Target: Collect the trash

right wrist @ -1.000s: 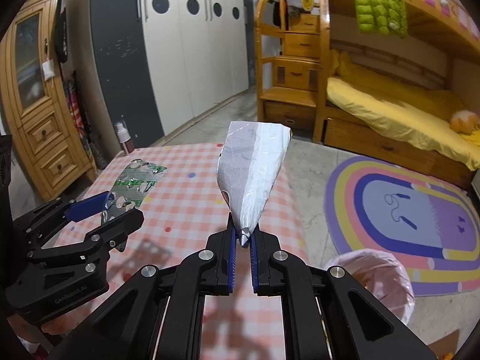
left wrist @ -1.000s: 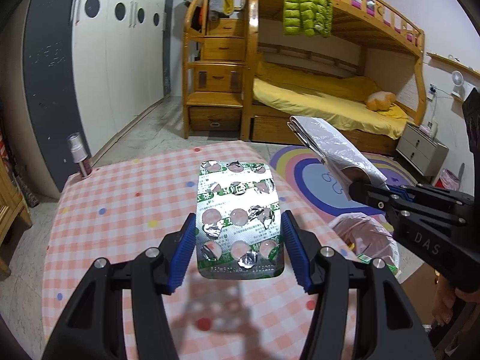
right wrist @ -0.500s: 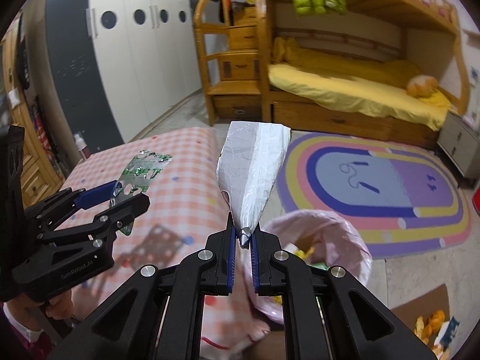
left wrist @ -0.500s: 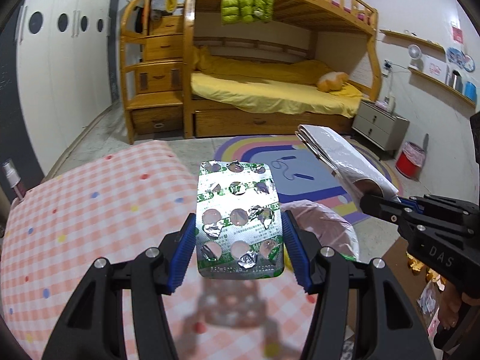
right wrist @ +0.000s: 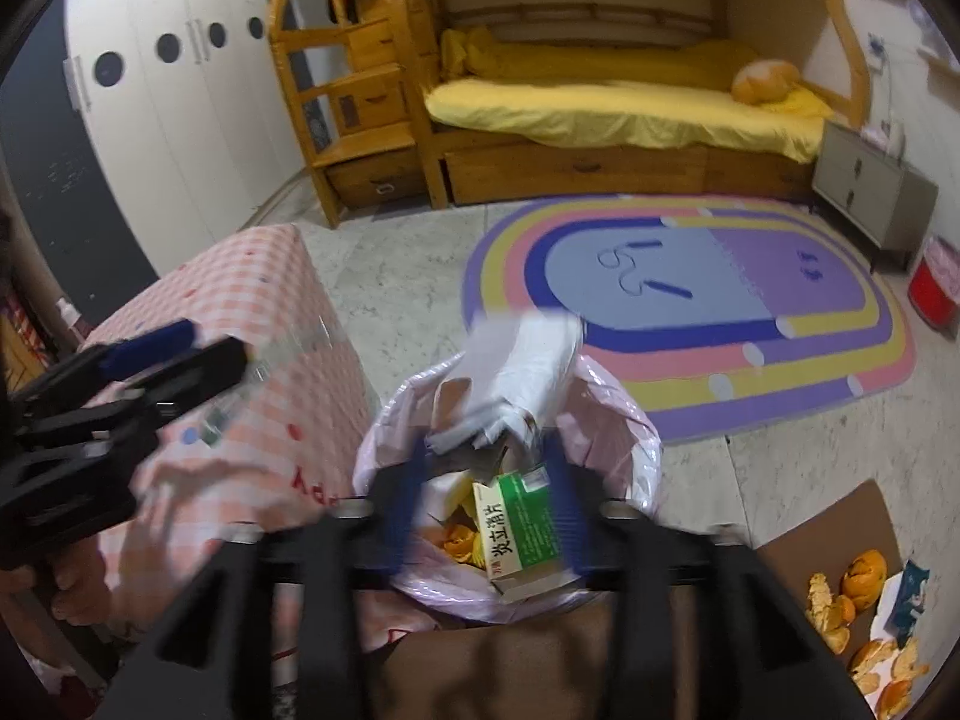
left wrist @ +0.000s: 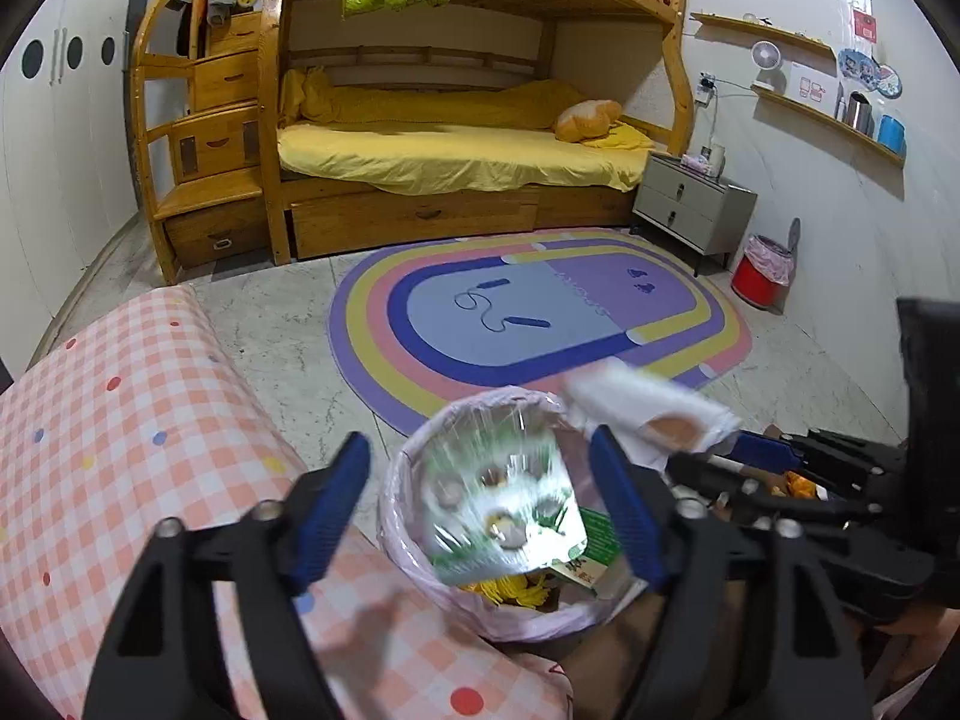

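My left gripper (left wrist: 480, 510) is open over the pink-lined trash bin (left wrist: 414, 462); the silver pill blister pack (left wrist: 504, 516) is blurred between its fingers, falling free. My right gripper (right wrist: 489, 510) is open above the same bin (right wrist: 636, 426); the silver wrapper (right wrist: 522, 366) is blurred just above the bin mouth, loose from the jaws. A green medicine box (right wrist: 522, 528) and orange peels lie inside the bin. The wrapper also shows in the left wrist view (left wrist: 648, 414), beside the right gripper.
The pink checked table (left wrist: 120, 420) is at the left, its edge beside the bin. A cardboard sheet with orange peels (right wrist: 864, 600) lies on the floor at the right. A rainbow rug (left wrist: 528, 312), bunk bed, grey nightstand and red bin (left wrist: 762, 276) lie beyond.
Both grippers moved from the table to over the bin and opened. The blister pack and the silver wrapper have left the jaws and are dropping toward the bin.
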